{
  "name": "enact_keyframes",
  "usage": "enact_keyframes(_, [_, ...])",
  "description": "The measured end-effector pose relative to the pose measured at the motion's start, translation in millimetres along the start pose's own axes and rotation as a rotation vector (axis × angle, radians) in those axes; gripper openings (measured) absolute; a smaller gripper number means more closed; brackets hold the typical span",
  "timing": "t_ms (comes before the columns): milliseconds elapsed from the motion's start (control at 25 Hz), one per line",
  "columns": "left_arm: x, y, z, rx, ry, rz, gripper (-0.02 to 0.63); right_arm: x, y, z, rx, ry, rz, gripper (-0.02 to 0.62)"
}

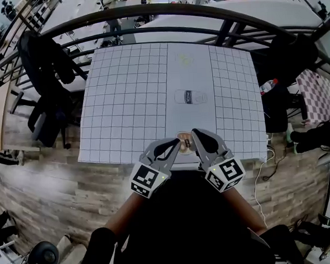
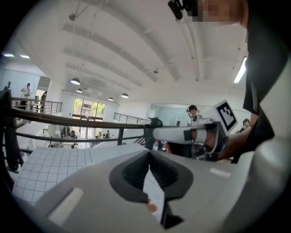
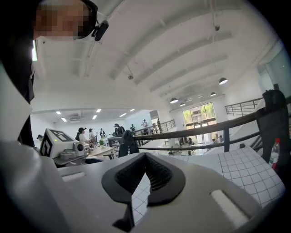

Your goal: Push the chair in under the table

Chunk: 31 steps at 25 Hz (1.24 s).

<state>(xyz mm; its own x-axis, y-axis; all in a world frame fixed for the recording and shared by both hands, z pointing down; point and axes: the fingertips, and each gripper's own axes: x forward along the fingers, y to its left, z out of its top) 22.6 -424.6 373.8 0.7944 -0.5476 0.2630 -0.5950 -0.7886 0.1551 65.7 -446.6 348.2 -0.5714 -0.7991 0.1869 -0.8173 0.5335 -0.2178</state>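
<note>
Both claws are pinched shut on nothing, left gripper (image 1: 176, 144) and right gripper (image 1: 195, 136) over the table (image 1: 125, 103) near edge; the black chair (image 1: 46, 91) sits at 10 o'clock, nearer the left.

The table (image 1: 125, 103) is covered by a white gridded sheet (image 1: 115, 131) — a bottle shape (image 1: 189, 96) is seen at its middle, a fainter mark (image 1: 185, 59) farther back, a small brown disc (image 1: 185, 142) at the near edge.

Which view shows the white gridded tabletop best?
The head view: it looks down on nearly the whole white gridded tabletop. The left gripper view and the right gripper view each catch only a slanted part of it.
</note>
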Motion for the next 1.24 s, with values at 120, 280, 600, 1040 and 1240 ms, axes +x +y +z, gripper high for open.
enact_keyframes(120, [-1.7,9.3,18.1,0.057,-0.078,0.056,0.011,4.9,-7.0,11.4,-0.030,-0.053,-0.051,-0.002])
enact_keyframes(280, [-10.9,23.8,31.1,0.086,-0.150,0.128,0.011,8.9,-3.8,17.6,-0.102,-0.091,-0.101,-0.002])
enact_keyframes(600, [-23.4,36.6,42.1,0.077,-0.190,0.162,0.011,22.4,6.0,25.7,-0.142,-0.119,-0.116,-0.002])
enact_keyframes(1040, [-20.1,42.2,38.1,0.102,-0.192,0.151,0.011,23.0,6.9,26.9,-0.157,-0.137,-0.150,-0.002])
enact_keyframes(1240, [-14.4,48.7,43.1,0.121,-0.199,0.150,0.011,30.2,2.2,25.6,-0.160,-0.138,-0.154,-0.002])
